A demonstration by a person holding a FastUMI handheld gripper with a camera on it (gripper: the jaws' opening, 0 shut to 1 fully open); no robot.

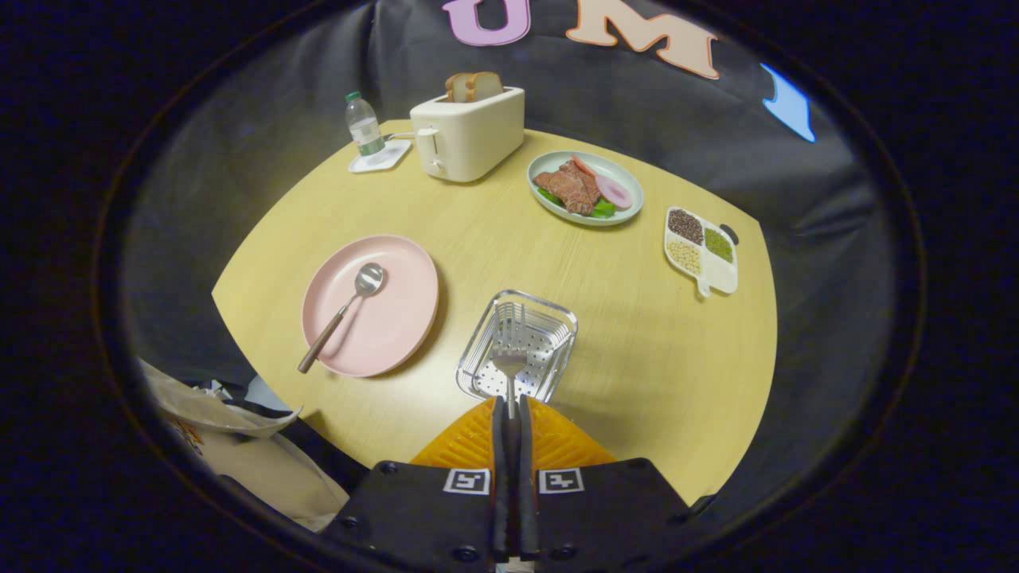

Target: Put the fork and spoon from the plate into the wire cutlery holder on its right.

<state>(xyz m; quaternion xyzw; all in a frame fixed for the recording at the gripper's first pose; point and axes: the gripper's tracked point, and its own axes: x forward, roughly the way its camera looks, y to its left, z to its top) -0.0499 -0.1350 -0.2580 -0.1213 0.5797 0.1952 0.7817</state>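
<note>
A light wooden table (637, 334) with a curved edge stands against the booth's black cloth wall (637, 103), which hangs in soft folds behind it and to either side. Even overhead light falls on the tabletop, with short, soft shadows. At the near left, below the table edge, lie crumpled pale bags (231, 446).

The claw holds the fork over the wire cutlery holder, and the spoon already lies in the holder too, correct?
Not quite. The gripper view shows the wooden-handled metal spoon still on the round pink plate. The claw does grip the metal fork over the silver wire cutlery holder.
</note>
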